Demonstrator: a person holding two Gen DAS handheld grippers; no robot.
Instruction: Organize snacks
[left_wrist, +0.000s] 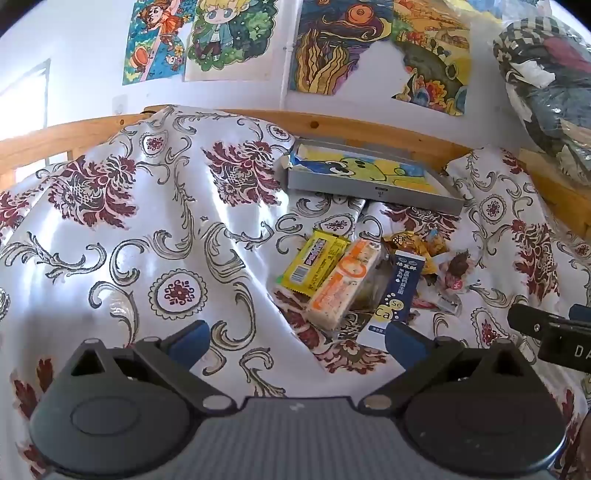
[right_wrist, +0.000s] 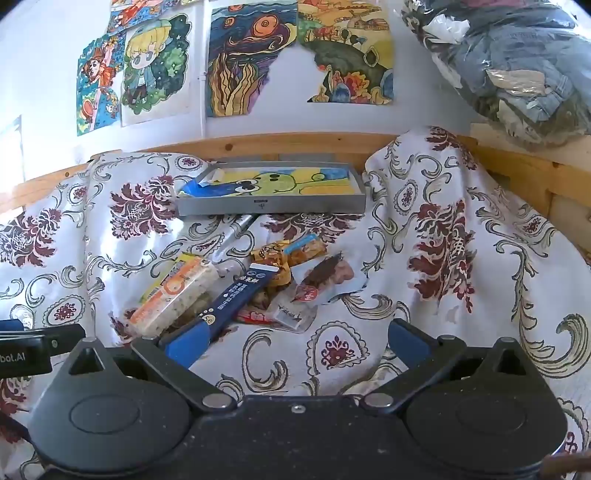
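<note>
Both tools hang wide apart, gripping nothing: left tool (left_wrist: 295, 341), right tool (right_wrist: 295, 341), over the floral white-and-maroon bedspread (left_wrist: 147, 240). Snack pile sits at 1 o'clock from the left one: yellow wrapped bar (left_wrist: 314, 262), orange-and-white nougat bar (left_wrist: 343, 282), navy stick pack (left_wrist: 400, 291). Further back, grey shallow tray with a cartoon drawing (left_wrist: 373, 177), by the wooden bed rail (left_wrist: 332, 123).
</note>
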